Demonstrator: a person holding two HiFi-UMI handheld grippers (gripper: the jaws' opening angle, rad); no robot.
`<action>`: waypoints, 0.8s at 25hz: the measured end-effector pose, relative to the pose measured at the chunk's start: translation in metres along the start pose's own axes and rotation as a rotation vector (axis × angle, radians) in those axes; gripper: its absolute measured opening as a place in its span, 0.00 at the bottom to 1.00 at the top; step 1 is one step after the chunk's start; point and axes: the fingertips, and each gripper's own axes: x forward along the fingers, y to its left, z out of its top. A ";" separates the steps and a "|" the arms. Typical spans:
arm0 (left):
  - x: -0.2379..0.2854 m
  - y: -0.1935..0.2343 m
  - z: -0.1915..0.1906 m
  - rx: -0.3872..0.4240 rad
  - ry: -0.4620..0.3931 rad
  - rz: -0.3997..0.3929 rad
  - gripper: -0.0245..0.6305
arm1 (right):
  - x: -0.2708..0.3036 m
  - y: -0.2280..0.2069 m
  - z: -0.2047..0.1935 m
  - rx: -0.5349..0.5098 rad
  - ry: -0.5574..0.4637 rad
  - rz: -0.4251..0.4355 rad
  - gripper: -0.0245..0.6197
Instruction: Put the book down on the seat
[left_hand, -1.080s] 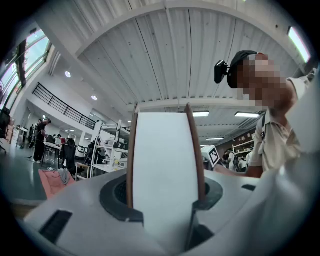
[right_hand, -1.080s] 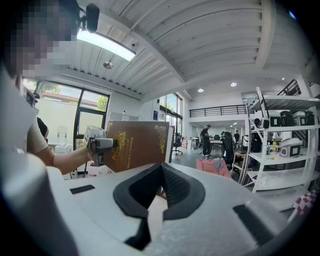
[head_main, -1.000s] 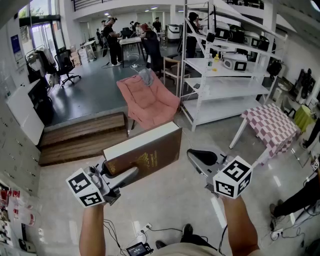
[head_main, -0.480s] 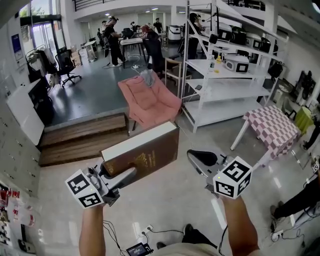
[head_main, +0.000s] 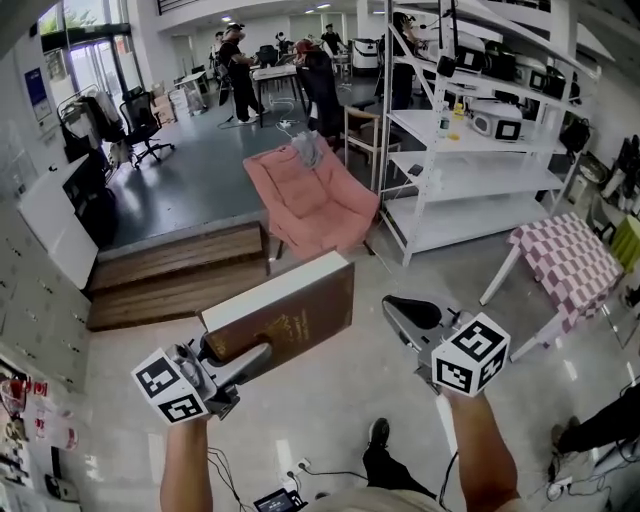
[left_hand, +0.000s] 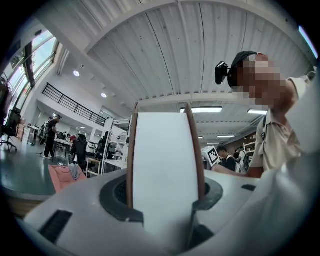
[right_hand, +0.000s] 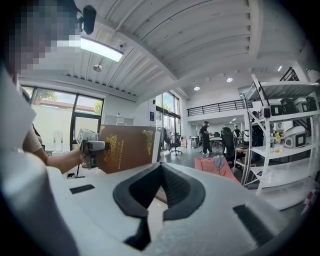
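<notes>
The book (head_main: 285, 315) is clamped in the left gripper (head_main: 238, 352) at lower centre; the right gripper (head_main: 405, 312) is shut and empty. Carrying is judged in hand: next, the book must be brought over the pink seat (head_main: 312, 205), upper centre, and lowered.

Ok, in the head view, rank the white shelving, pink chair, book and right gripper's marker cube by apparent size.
1. white shelving
2. pink chair and book: about alike, and the book is nearer the camera, so unranked
3. marker cube
</notes>
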 end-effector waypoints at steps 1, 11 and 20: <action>0.014 0.010 -0.004 -0.002 0.006 0.010 0.37 | 0.005 -0.020 -0.003 0.001 -0.003 0.001 0.02; 0.171 0.114 -0.036 -0.059 0.027 0.069 0.37 | 0.057 -0.208 -0.020 0.003 0.019 0.042 0.02; 0.267 0.158 -0.040 -0.069 0.048 0.093 0.37 | 0.063 -0.316 -0.019 0.032 -0.003 0.049 0.02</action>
